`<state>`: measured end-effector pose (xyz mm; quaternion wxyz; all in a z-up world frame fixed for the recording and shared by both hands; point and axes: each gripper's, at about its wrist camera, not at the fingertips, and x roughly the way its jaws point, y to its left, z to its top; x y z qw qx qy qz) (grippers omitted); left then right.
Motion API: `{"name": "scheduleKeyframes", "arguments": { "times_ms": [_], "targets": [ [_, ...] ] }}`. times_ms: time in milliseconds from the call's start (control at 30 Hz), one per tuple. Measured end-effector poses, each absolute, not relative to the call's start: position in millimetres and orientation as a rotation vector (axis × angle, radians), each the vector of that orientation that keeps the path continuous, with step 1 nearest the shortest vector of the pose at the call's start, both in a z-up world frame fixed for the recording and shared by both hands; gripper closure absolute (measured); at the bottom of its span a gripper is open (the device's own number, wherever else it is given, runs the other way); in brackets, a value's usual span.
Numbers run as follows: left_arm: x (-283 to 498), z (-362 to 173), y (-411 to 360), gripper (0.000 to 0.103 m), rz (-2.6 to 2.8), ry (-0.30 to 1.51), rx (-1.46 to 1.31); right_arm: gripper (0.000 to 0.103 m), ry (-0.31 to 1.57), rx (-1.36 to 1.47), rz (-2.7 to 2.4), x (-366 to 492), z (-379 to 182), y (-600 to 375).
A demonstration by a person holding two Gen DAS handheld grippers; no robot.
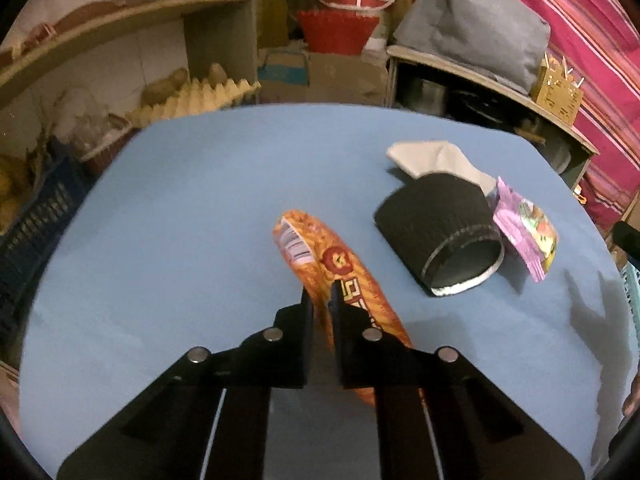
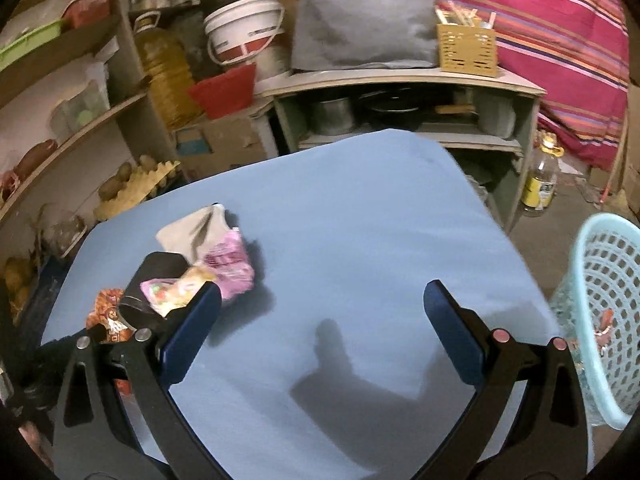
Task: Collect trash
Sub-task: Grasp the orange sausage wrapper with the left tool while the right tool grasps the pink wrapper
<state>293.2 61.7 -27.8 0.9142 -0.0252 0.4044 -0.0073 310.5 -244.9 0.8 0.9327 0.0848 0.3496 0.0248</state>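
Note:
An orange snack wrapper lies on the blue table, and my left gripper is shut on its near half. To its right a crushed black paper cup lies on its side, with a white paper piece behind it and a pink wrapper beside it. In the right wrist view my right gripper is open over bare blue table, with nothing between its fingers. The pink wrapper, black cup and orange wrapper sit at its left.
A light blue perforated basket stands off the table's right edge with some trash inside. Shelves with pots, a white bucket, an oil jug and egg trays crowd the space behind the table. A bottle stands on the floor.

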Motion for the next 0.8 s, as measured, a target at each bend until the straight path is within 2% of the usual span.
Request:
{"name": "scheduleKeyframes", "arguments": {
  "times_ms": [267,433,800],
  "targets": [
    [282,3,79,0.096,0.026,0.718,0.013,0.005,0.745,0.105,0.077,336,-1,-190],
    [282,8,91,0.096,0.034,0.715,0.0,0.006,0.801,0.067,0.06,352,-18,-168],
    [286,-2,114,0.095,0.063,0.777,-0.061,0.059,0.917,0.095,0.179,359,-47,-165]
  ]
}}
